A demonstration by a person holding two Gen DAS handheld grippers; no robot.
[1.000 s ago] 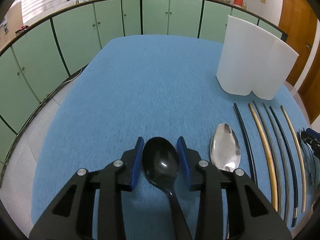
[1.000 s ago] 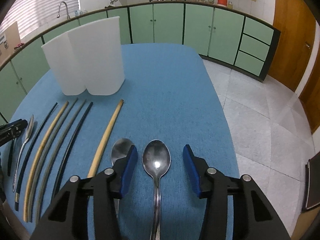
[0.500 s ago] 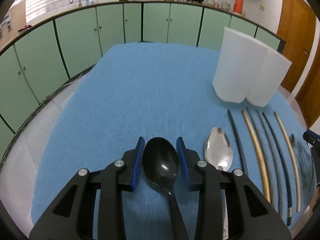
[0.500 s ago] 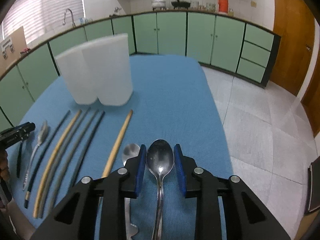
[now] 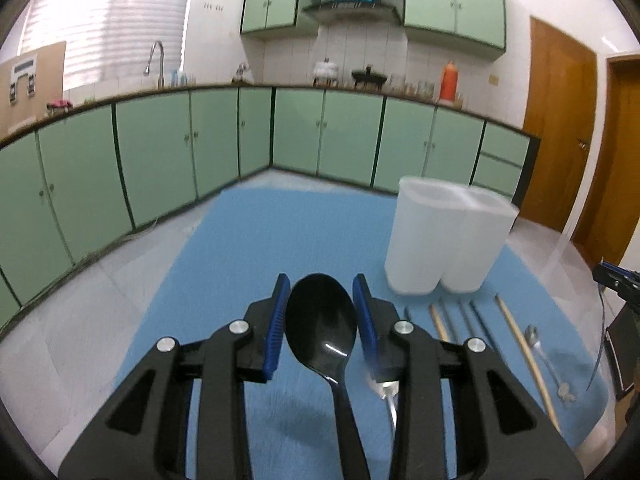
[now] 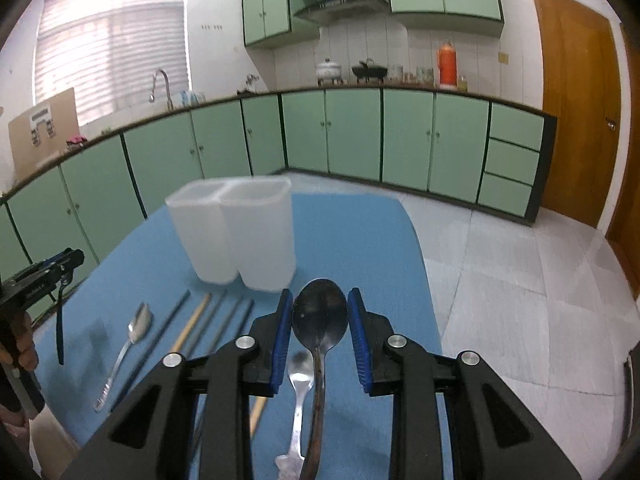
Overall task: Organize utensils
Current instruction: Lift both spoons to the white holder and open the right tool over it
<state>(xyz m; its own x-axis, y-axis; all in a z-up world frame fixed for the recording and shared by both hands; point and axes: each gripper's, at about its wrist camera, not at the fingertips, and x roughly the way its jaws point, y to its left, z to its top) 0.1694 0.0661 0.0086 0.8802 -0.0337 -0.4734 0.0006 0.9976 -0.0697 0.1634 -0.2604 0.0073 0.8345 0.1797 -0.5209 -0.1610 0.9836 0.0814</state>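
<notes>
My left gripper [image 5: 321,325] is shut on a black spoon [image 5: 321,330] and holds it above the blue table [image 5: 248,240]. My right gripper [image 6: 320,330] is shut on a metal spoon [image 6: 320,318], also lifted off the table. A white two-compartment holder [image 5: 448,240] stands upright ahead; it also shows in the right wrist view [image 6: 236,232]. Several chopsticks [image 5: 520,344] lie in a row before it, also in the right wrist view [image 6: 216,320]. Metal spoons lie on the cloth [image 6: 134,328] [image 6: 298,392].
Green cabinets [image 5: 160,160] line the walls behind the table. The tiled floor [image 6: 520,300] lies right of the table edge. The other gripper shows at the far right of the left wrist view [image 5: 616,276] and at the left edge of the right wrist view [image 6: 40,276].
Both grippers have risen and tilted up with their spoons, so the table sits lower in view. The right gripper closed on the metal spoon during the past second.
</notes>
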